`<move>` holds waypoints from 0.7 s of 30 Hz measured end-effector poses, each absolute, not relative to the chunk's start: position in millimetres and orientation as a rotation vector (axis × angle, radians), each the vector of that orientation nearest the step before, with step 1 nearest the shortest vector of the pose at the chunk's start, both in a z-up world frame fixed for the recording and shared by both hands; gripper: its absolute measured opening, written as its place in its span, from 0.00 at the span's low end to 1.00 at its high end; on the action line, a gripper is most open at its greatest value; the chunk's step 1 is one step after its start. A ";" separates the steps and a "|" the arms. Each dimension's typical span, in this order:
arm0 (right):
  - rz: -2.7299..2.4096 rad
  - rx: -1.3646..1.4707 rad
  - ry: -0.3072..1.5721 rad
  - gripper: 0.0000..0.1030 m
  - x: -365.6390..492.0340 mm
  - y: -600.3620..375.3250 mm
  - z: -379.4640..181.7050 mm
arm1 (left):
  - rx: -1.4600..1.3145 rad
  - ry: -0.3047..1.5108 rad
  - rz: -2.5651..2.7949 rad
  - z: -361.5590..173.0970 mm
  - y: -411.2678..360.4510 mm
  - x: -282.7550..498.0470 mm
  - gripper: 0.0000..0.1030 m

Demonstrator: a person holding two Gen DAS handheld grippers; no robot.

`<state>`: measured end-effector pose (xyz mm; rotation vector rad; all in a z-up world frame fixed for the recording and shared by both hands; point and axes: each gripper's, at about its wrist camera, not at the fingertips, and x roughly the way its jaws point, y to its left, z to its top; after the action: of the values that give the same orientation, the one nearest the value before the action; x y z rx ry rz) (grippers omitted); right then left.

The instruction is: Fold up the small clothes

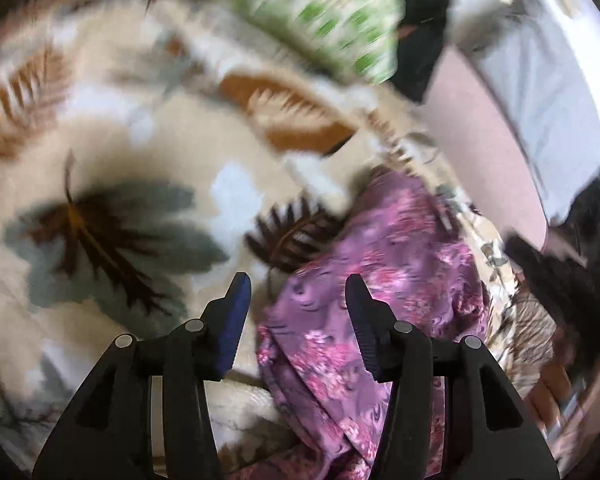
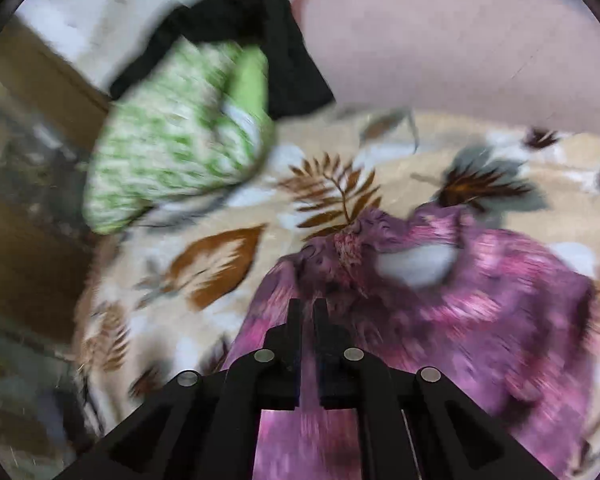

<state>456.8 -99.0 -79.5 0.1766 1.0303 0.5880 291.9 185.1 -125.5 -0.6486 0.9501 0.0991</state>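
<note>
Our left hand-held gripper [image 1: 298, 292] stands about half open with nothing between its blue pads; the purple flowered garment [image 1: 380, 280] lies just under and to the right of it, its left edge running between the two fingers. Our right hand-held gripper [image 2: 309, 312] is nearly closed, only a narrow slit between the fingers, and purple cloth shows through that slit; the blur keeps us from telling whether the pads actually pinch it or merely hover over it. The garment [image 2: 440, 320] lies crumpled on the leaf-patterned blanket [image 2: 228, 256], spreading forward and to the right of the right gripper, with a pale opening [image 2: 412, 266], probably the neck, just ahead of the fingertips. We judge its long axis to run from near us away toward that opening, so the right hand is nearer the bunched top end and the left nearer the side. Farther off lie a green-and-white garment [image 2: 172, 140] and a black one [image 2: 284, 52], well apart from the purple one.
</note>
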 end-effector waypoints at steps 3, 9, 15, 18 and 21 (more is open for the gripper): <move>0.566 0.193 0.952 0.90 385.1 -157.3 -64.9 | -0.516 0.882 0.048 -101.9 158.2 275.9 0.65; 0.442 0.346 0.905 0.90 310.8 -261.7 -98.0 | -0.461 0.911 -0.080 -109.5 115.0 261.5 0.66; 0.475 0.459 0.919 0.80 338.6 -296.7 -81.9 | -0.418 0.936 -0.079 -86.7 108.4 284.9 0.66; 0.491 0.440 0.982 0.81 378.9 -297.5 -78.3 | -0.412 0.999 -0.094 -81.0 114.7 324.7 0.66; 0.446 0.419 1.063 0.81 430.5 -303.2 -95.6 | -0.381 1.045 -0.077 -84.6 117.5 370.7 0.66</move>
<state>430.5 -303.2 -95.6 0.4188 1.0626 0.4460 370.7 117.5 -84.6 -0.3814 1.0450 -0.0773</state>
